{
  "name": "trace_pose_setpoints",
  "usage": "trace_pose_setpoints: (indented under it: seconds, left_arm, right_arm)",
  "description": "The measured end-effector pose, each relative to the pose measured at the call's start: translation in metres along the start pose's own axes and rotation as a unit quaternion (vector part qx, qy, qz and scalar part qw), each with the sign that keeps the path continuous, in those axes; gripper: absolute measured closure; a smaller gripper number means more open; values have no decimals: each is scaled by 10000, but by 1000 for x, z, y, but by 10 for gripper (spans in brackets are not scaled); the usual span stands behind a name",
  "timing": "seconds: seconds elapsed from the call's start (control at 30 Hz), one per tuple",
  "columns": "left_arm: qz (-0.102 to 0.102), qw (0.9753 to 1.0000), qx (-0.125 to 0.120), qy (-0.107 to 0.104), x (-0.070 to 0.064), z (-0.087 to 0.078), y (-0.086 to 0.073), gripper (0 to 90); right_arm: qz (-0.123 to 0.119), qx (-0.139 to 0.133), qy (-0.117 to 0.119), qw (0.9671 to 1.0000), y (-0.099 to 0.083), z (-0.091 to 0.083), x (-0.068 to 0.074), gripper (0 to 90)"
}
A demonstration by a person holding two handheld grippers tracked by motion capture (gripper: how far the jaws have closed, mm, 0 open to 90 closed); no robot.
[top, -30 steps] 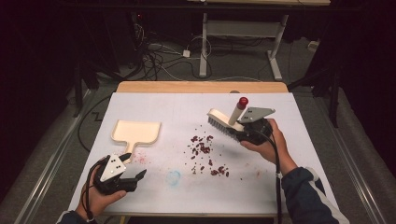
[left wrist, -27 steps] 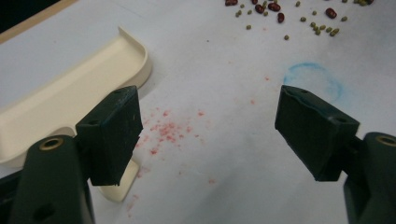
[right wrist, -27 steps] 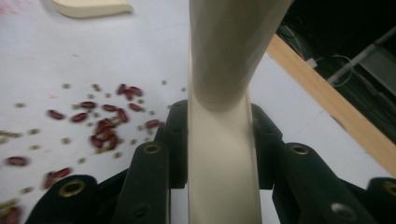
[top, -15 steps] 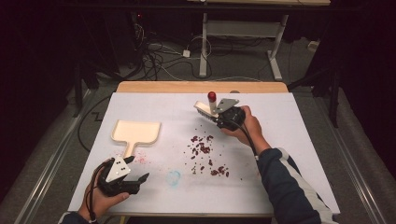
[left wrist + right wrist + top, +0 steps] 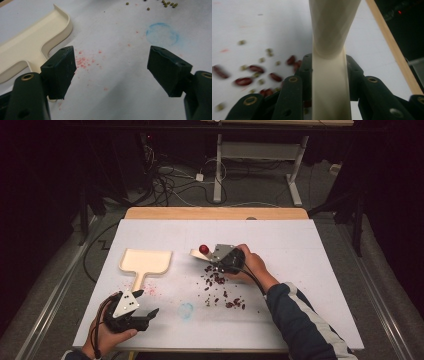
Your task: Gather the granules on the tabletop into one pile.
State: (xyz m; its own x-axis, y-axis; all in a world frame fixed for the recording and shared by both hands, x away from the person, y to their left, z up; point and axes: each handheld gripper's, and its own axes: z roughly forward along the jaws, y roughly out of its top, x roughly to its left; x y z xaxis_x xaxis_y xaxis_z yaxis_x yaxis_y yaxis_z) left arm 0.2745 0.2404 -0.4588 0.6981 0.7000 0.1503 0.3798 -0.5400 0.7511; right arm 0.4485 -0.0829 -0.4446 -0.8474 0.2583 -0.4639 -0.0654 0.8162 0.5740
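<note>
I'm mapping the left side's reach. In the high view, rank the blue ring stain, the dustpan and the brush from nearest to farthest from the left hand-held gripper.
1. Blue ring stain, just to its right.
2. Dustpan, ahead of the left hand-held gripper.
3. Brush, far right, clamped in the right hand-held gripper.

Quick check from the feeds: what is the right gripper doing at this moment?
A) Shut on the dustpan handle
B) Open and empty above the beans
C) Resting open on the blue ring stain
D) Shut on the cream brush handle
D: in the right gripper view the right gripper has its jaws pressed against both sides of the cream brush handle, with the beans scattered beside it, while the dustpan lies apart near the left gripper.
</note>
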Motion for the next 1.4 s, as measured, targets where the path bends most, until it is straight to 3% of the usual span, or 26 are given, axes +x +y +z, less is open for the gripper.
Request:
trace_pose_setpoints:
  seconds: [0.03, 0.1, 0.17, 0.3, 0.43, 0.53, 0.67, 0.8, 0.83, 0.9, 1.0, 1.2, 1.23, 1.4]
  left_arm:
    - [-25, 10000, -6, 0, -1, -1, -1, 220]
    - [6, 10000, 31, -5, -1, -2, -1, 220]
    - [5, 10000, 41, -3, -1, -2, -1, 220]
    - [-5, 10000, 72, -30, -2, -1, -1, 220]
    - [-5, 10000, 38, 10, -1, -3, 0, 220]
    - [-29, 10000, 20, 31, 0, -5, 0, 220]
    - [-26, 10000, 7, 25, 0, -5, 0, 220]
    - [-39, 10000, -5, 26, 0, -4, 1, 220]
    - [-39, 10000, -6, 19, 0, -5, 1, 221]
    - [-43, 10000, -39, -1, 0, -5, 2, 220]
    - [-53, 10000, -80, -15, -1, -6, 3, 220]
    - [-57, 9999, -94, -17, 0, -6, 4, 221]
    - [-58, 9999, -96, -20, 0, -5, 4, 220]
    - [-45, 10000, -69, -28, 0, -4, 4, 221]
  right_arm:
    - [0, 0, 0, 10000, 0, 0, 0, 673]
    - [-231, -115, 193, 9995, -10, -10, 9, 670]
    - [-120, -220, 178, 9995, -13, -13, 12, 670]
    - [-189, -436, 519, 9975, -26, -34, 24, 670]
    - [-201, -486, 695, 9962, -32, -45, 30, 670]
    - [-241, -521, 697, 9959, -34, -57, 39, 671]
    - [-356, -462, 587, 9966, -34, -67, 43, 674]
    - [-411, -429, 367, 9976, -33, -70, 38, 677]
    - [-393, -400, 161, 9983, -32, -72, 34, 677]
    - [-419, -302, 23, 9987, -30, -73, 31, 678]
    - [-440, -249, -81, 9987, -28, -74, 28, 678]
    - [-312, -395, -168, 9986, -19, -67, 19, 678]
    - [-278, -445, -292, 9982, -14, -62, 18, 678]
    - [-419, -353, -355, 9979, -5, -48, 23, 677]
